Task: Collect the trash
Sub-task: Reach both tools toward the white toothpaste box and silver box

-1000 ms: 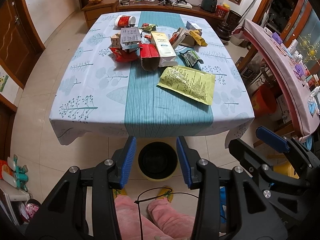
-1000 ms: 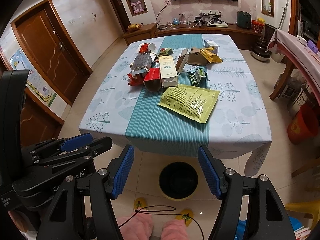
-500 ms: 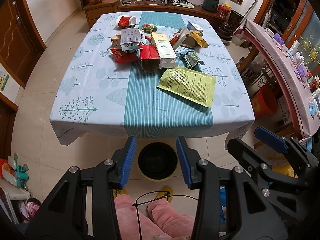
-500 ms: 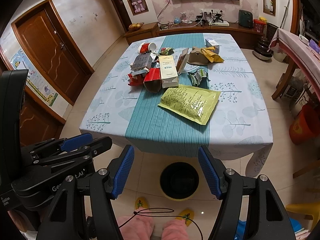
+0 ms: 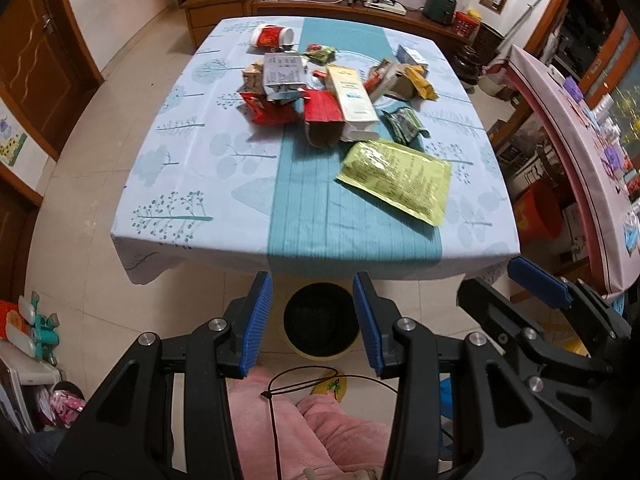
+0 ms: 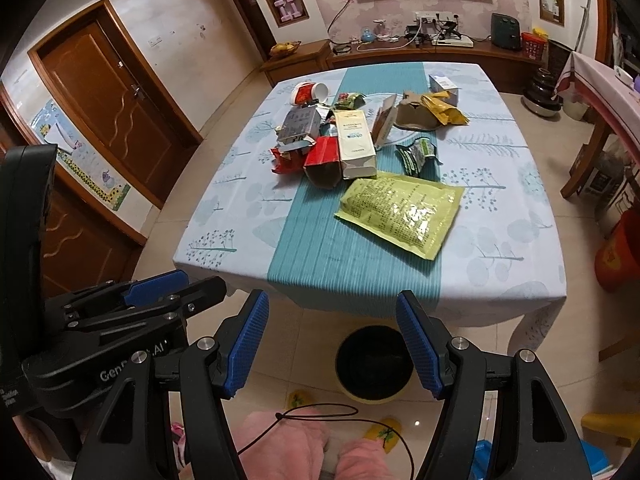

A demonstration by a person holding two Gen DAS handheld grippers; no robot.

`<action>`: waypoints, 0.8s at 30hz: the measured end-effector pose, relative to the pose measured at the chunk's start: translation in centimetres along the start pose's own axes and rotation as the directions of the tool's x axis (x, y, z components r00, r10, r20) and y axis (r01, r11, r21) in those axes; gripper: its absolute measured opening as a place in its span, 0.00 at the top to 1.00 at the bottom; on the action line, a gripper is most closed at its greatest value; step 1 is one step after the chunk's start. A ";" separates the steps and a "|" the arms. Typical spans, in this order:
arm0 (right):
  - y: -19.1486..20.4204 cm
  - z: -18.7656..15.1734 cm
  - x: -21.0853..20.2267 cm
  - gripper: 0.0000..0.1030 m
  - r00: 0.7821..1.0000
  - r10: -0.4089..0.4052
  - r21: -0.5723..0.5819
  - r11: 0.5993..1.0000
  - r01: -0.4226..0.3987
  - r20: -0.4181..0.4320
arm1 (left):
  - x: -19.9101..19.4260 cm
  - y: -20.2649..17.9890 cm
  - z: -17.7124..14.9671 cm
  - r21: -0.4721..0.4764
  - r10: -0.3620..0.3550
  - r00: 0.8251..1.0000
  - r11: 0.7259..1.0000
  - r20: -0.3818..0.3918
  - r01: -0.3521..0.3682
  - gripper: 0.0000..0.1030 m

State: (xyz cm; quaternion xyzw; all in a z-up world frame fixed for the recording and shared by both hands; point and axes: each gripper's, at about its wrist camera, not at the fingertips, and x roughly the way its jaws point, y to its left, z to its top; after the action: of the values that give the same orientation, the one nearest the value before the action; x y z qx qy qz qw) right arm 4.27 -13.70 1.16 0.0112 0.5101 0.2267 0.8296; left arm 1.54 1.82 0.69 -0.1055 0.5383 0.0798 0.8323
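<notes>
1. Trash [image 5: 340, 96] lies heaped on the far half of the table [image 5: 192, 184], placed as in the earlier frames; both views have crept slightly nearer the table edge.
2. Left gripper [image 5: 313, 320]: jaws part open, nothing between them, unchanged in width. Right gripper [image 6: 331, 344]: jaws wide, empty, likewise unchanged. Both hang short of the table, above the floor.
3. Yellow pouch [image 6: 400, 212], nearest the edge and apart from the heap, carries dense print too small to read.
4. White carton [image 6: 354, 142] bears a small blue mark and unreadable text; the grey box [image 6: 298, 124] shows fine print only.
5. Part of a name, "Gen", is legible on the left gripper's body in the right view.
6. Red carton [image 5: 324, 120] lies open-ended toward the camera, its inside empty as far as seen; the red cup [image 5: 272, 36] lies on its side.
7. Bin [image 5: 321, 323], black-lined, stands on the floor before the table; no contents can be made out.
</notes>
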 end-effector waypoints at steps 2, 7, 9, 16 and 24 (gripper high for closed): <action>0.2 0.7 0.3 0.34 1.000 -0.004 -0.003 1.000 0.004 0.005 | 0.2 0.9 0.9 -0.016 0.006 1.000 1.000 0.003 -0.006 0.63; 0.1 3.7 2.0 0.34 1.000 -0.029 0.013 1.000 0.029 0.012 | 1.6 3.9 4.5 -0.053 -0.001 1.000 0.999 -0.003 0.001 0.63; -0.1 5.0 2.8 0.34 0.999 -0.039 0.021 0.999 0.039 0.015 | 2.3 5.2 6.7 -0.060 -0.013 1.000 0.998 -0.005 0.013 0.63; -0.6 11.6 8.1 0.34 0.997 -0.079 0.101 0.992 0.081 -0.027 | 5.5 8.4 16.5 -0.047 -0.086 0.996 0.995 -0.020 0.085 0.63; -1.3 19.5 16.9 0.34 0.991 -0.103 0.154 0.981 0.115 -0.084 | 13.0 9.4 26.7 -0.020 -0.211 0.968 0.977 -0.138 0.210 0.63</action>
State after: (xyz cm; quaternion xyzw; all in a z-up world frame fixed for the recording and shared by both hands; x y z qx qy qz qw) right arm 27.72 -4.22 -4.03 0.0405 0.5574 0.1399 0.8174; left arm 27.96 18.12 -1.40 -0.1695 0.5807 -0.0151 0.7961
